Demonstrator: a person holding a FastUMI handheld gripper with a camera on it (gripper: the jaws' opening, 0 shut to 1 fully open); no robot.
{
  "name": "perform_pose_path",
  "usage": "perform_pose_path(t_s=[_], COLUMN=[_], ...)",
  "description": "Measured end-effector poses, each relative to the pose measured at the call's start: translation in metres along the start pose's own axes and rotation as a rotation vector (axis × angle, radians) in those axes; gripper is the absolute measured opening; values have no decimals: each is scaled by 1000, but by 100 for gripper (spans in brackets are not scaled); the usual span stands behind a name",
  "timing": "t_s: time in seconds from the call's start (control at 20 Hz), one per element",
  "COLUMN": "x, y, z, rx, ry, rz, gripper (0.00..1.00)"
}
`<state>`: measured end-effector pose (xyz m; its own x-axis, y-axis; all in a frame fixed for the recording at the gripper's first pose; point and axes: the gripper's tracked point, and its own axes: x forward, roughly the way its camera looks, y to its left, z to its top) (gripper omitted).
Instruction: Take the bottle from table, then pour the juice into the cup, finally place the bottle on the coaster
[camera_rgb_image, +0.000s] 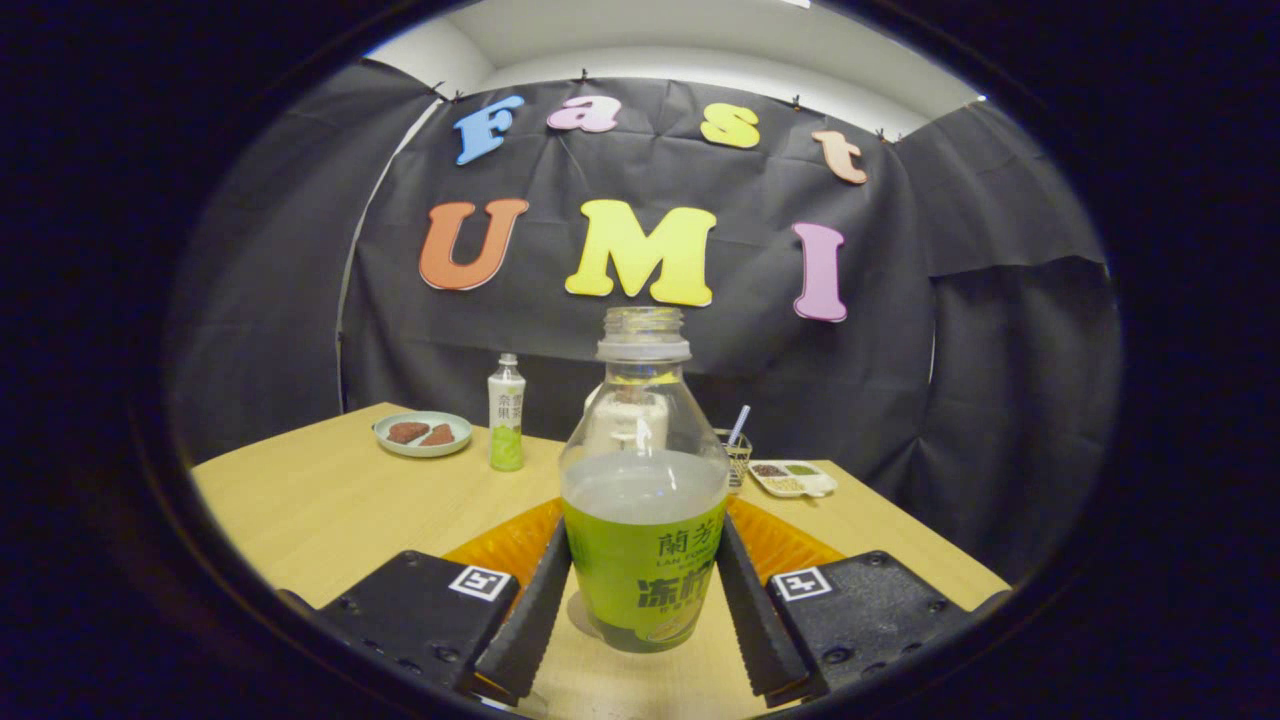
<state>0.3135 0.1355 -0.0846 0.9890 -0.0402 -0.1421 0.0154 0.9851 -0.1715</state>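
While the bottle (643, 500) stands upright on the table (330, 500), open mouth up, the gripper (642, 600) clasps it.
Both fingers press its green label; an orange coaster (790, 545) lies just behind.

Small green-labelled bottle (506, 412), plate of brown snacks (422, 434), sectioned white tray (792, 479)

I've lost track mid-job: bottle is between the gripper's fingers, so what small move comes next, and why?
Probably lift the open bottle straight up a little. The gripper has a finger against each side of its label, the cap is off and it holds juice, so keep it upright before carrying it toward the cup behind it.
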Motion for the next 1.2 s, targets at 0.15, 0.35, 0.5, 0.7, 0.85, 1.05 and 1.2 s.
perform_pose_path(t_s=[0.15, 0.35, 0.5, 0.7, 0.85, 1.05, 1.2], x=[21, 43, 56, 66, 71, 74, 73], y=[6, 11, 9, 3, 3, -4, -6], z=[-11, -17, -25, -37, -42, -43, -49], rx=[50, 87, 93, 110, 114, 103, 123], ry=[28, 29, 34, 56, 72, 73, 91], rz=[15, 3, -5, -4, -1, -10, -10], gripper=[80, 80, 80, 81, 81, 82, 82])
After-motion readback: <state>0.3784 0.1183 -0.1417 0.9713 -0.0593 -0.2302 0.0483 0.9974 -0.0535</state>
